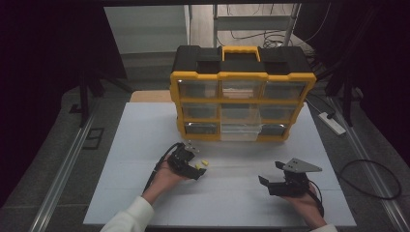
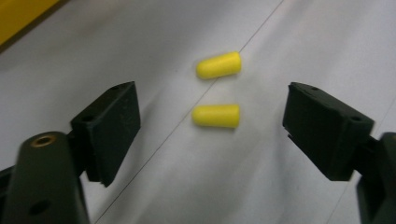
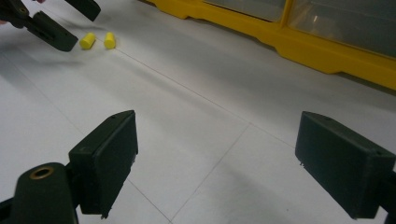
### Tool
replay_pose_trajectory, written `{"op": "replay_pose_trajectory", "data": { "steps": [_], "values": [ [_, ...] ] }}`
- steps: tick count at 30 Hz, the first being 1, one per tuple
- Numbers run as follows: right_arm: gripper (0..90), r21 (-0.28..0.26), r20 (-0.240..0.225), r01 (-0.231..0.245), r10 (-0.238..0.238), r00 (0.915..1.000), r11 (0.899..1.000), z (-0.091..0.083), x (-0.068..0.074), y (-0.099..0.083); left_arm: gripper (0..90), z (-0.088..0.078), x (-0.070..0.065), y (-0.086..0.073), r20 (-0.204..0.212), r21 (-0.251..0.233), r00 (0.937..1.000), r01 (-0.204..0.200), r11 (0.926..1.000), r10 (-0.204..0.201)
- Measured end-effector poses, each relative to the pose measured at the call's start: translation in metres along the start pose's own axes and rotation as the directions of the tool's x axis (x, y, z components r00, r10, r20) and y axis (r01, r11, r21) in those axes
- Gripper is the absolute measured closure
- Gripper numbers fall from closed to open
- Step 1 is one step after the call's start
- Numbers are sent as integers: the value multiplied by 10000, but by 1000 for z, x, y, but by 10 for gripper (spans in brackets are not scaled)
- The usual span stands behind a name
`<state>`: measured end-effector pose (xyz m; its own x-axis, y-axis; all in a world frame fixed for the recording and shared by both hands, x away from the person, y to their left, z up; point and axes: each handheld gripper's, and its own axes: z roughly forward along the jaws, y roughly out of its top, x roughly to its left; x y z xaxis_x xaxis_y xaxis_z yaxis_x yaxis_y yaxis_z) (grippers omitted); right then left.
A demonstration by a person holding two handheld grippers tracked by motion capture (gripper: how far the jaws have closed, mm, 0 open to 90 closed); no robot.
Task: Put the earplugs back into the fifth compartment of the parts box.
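Two yellow earplugs lying on the white table (image 1: 145, 193), side by side, close but apart, a short way in front of the yellow organizer (image 1: 241, 104). Near plug (image 2: 216, 115) centred between the spread jaws of the left gripper (image 2: 212, 128); far plug (image 2: 218, 65) just beyond it, outside the gap. Both lying flat on their sides, roughly parallel, rounded tips toward the left of the left gripper view.

Left gripper wide open, nothing held, hovering low over the near plug. Right gripper (image 3: 215, 168) also wide open and empty, well apart over bare table.

Judging by shape and matte surface: foam, so very light, soft, squashy, not fragile. Likely to compress under the pads rather than resist, and to spring back on release. Round body, so apt to roll if nudged from one side only, and light enough to skid away on the smooth table.

Best hold: across the middle of the barrel, pads meeting it square from both sides at once, low enough to catch the widest part. Avoid the tapered tip, prone to squirting out. Gentle close enough; hard squeeze needless. Mind the far plug: close by, easily knocked by a jaw on the way in.
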<state>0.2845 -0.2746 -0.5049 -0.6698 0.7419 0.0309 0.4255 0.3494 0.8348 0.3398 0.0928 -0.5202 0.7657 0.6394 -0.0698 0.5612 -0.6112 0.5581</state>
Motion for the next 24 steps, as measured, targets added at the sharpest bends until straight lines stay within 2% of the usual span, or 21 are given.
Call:
{"op": "replay_pose_trajectory", "data": {
  "steps": [7,10,16,21,22,23,24],
  "values": [
    [143,21,15,-6,6,10000,10000,0,0,0,305,2,0,2,38,124,9998,-211,9997,210],
    [145,-6,20,-30,30,10000,10000,-1,-1,0,352,4,-3,2,-53,238,9990,-452,9987,453],
    [145,-22,20,-29,29,10000,10000,-1,-1,0,421,5,-3,2,10,304,9983,-581,9978,581],
    [146,-39,37,-31,32,10000,10000,-1,-1,0,550,4,-2,3,56,290,9979,-652,9975,651],
    [146,-39,37,-31,32,10000,10000,-1,-1,0,550,4,-2,3,98,313,9978,-655,9974,652],
    [146,-43,43,-34,34,10000,10000,-1,0,0,644,3,-1,3,118,348,9979,-643,9973,639],
    [147,-49,43,-41,41,10000,10000,-1,0,0,653,3,-1,4,139,365,9980,-624,9974,619]
  ]
}}
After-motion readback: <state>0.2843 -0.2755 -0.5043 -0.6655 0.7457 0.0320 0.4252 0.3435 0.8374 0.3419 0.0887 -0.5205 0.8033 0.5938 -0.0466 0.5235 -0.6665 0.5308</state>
